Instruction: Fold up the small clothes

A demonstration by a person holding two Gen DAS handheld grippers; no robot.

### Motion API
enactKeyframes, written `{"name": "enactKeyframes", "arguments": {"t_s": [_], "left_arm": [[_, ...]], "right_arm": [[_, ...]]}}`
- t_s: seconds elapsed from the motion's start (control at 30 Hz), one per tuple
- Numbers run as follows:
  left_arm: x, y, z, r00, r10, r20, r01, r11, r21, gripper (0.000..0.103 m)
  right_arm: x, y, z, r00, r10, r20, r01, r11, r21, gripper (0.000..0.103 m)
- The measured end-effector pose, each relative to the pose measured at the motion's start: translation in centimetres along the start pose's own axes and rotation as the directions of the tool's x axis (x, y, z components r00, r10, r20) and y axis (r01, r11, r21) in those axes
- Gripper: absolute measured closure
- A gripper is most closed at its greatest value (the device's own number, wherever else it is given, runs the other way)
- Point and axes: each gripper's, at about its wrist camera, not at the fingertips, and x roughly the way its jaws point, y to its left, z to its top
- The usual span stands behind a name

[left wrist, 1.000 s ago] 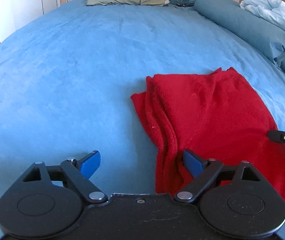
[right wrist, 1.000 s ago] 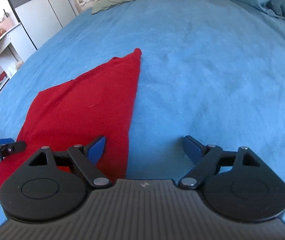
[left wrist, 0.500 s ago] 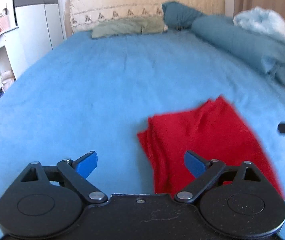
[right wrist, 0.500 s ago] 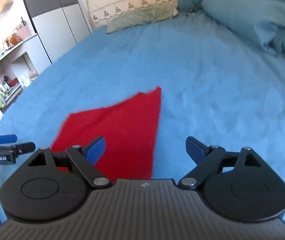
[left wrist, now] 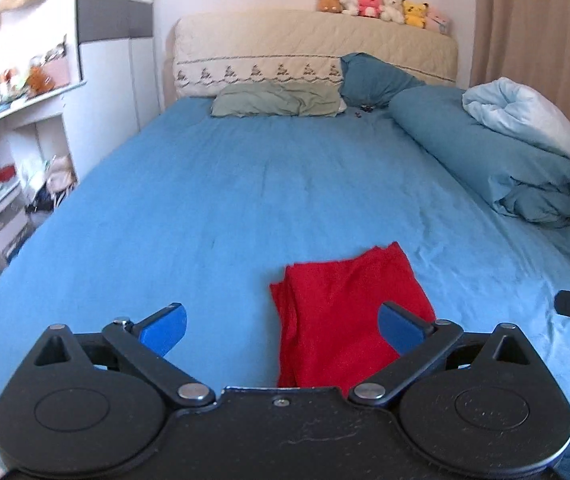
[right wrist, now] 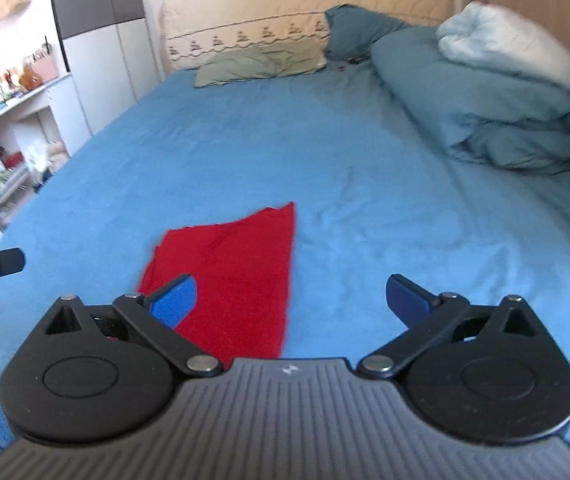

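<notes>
left tongs (left wrist: 283, 330) spread wide, right tongs (right wrist: 291, 302) likewise

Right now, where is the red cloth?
The red cloth lies folded on the blue bed sheet near the foot of the bed, right of centre in the left wrist view and left of centre in the right wrist view.

Lying on blue bedsheet (left wrist: 245, 208): one folded red cloth (left wrist: 341, 312). Sitting on beige headboard (left wrist: 313, 44): six plush toys (left wrist: 381, 8).
</notes>
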Motion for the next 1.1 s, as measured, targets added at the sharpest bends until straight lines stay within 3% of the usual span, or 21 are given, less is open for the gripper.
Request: {"name": "enactKeyframes", "arguments": {"t_s": [0.27, 0.4, 0.53, 1.1], "left_arm": [[-3.1, 0.1, -4.2, 0.999, 0.042, -0.013, -0.042, 0.999, 0.011, 0.0], [-3.2, 0.2, -6.2, 0.997, 0.012, -0.072, -0.013, 1.0, -0.009, 0.0], [-3.5, -0.3, -7.6, 0.996, 0.034, -0.078, -0.033, 0.999, 0.019, 0.0], [-3.4, -1.2, -8.2, 0.998, 0.011, -0.059, -0.008, 0.999, 0.043, 0.0]], "right_arm": [[-3.6, 1.8, -3.1, 0.998, -0.038, -0.053, 0.035, 0.998, -0.055, 0.0], [-3.4, 3.0, -5.6, 0.994, -0.071, -0.082, 0.065, 0.995, -0.078, 0.0], [-3.0, 3.1, -7.7, 0.988, -0.069, -0.141, 0.061, 0.996, -0.058, 0.0], [-2.9, 2.7, -8.9, 0.979, -0.092, -0.183, 0.091, 0.996, -0.018, 0.0]]}}
